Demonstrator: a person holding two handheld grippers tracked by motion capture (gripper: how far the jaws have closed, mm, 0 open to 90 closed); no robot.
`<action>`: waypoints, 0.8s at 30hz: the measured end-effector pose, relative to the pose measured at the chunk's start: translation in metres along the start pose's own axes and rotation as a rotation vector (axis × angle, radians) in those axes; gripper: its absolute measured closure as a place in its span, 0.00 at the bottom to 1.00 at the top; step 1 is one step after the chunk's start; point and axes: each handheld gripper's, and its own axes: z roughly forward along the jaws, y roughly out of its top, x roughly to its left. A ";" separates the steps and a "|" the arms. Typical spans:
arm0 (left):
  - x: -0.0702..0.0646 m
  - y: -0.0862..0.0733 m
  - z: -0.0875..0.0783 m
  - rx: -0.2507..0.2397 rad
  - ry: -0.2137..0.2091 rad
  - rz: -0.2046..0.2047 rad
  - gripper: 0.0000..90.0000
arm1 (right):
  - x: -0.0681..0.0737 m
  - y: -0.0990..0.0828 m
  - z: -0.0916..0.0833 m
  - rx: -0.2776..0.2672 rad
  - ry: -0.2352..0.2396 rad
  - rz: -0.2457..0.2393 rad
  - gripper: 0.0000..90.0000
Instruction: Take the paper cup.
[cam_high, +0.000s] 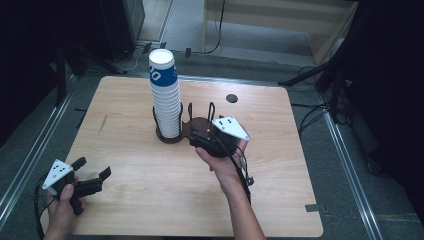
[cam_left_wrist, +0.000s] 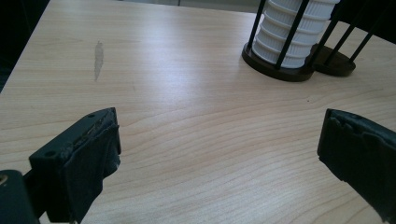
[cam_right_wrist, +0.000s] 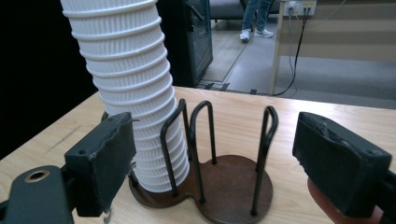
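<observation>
A tall stack of white ribbed paper cups (cam_high: 165, 95), the top one with a blue band, stands in the left slot of a dark two-slot wire holder (cam_high: 172, 137). My right gripper (cam_high: 197, 135) sits just right of the stack, at the holder's empty slot. In the right gripper view its jaws stand apart with nothing pressed between them, and beyond the gripper (cam_right_wrist: 215, 158) are the empty slot's wire loops (cam_right_wrist: 264, 149) and the cups (cam_right_wrist: 130, 79). My left gripper (cam_high: 92, 167) rests at the table's front left corner, open and empty (cam_left_wrist: 219, 149), facing the cups (cam_left_wrist: 294, 32).
The wooden table (cam_high: 150, 200) has a grey scuff mark (cam_left_wrist: 98, 58) at its left and a round cable hole (cam_high: 231, 98) near the back edge. Dark stand legs and cables lie on the floor around it. A person's legs (cam_right_wrist: 254, 18) stand far off.
</observation>
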 end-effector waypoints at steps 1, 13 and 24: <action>0.000 0.000 0.000 0.000 0.000 -0.002 0.00 | 0.001 0.001 0.002 -0.001 0.002 0.002 0.14; 0.001 0.000 0.000 -0.005 -0.005 -0.009 0.00 | 0.018 0.010 0.022 -0.007 0.025 0.012 0.14; -0.003 0.000 0.001 0.001 0.004 0.026 0.00 | 0.035 0.024 0.033 -0.032 0.049 0.012 0.14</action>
